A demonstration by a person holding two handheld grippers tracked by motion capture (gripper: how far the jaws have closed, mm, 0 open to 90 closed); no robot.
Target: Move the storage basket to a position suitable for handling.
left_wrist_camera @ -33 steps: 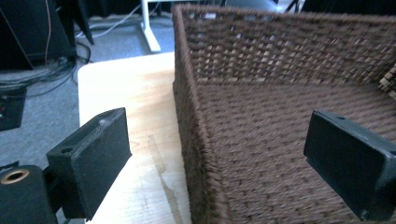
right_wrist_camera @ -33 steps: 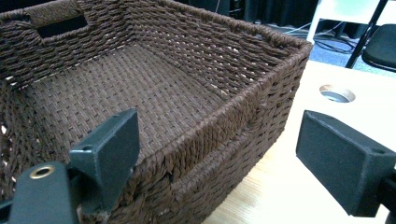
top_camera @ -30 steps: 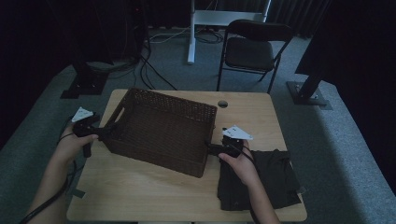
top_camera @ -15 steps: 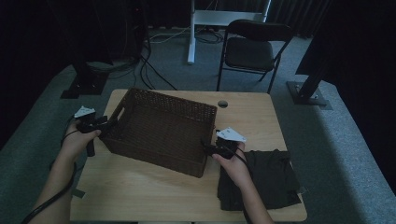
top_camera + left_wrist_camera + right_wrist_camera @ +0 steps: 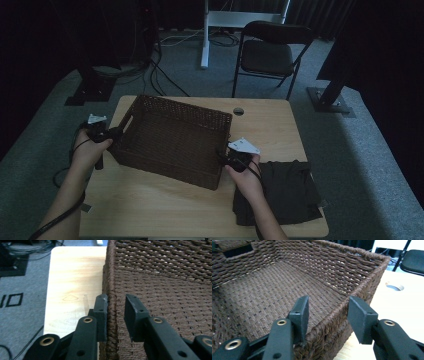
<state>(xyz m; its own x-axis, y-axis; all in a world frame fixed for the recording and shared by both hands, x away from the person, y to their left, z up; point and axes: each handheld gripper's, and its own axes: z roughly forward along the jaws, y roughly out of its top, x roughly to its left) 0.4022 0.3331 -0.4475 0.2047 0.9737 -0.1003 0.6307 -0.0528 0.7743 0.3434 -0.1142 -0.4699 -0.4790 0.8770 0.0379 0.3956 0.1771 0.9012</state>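
A dark brown wicker basket (image 5: 175, 107) lies at an angle on the wooden table (image 5: 150, 200). My left gripper (image 5: 114, 134) is at the basket's left end. In the left gripper view the jaws (image 5: 116, 306) straddle the rim (image 5: 112, 277): one pad touches the outside and a narrow gap shows at the inner pad. My right gripper (image 5: 222, 156) is at the basket's near right corner. Its jaws (image 5: 328, 312) straddle the woven wall (image 5: 324, 270), with the outer pad off it. Both pairs of jaws have just been closing with the rim between them.
A folded dark cloth (image 5: 287, 192) lies on the table's near right corner, beside my right hand. A round cable hole (image 5: 238, 111) sits near the far edge. A black folding chair (image 5: 270, 55) and stand bases are on the carpet beyond the table.
Both grippers' jaws have narrowed around the basket's rim. The hands and the basket have barely shifted.
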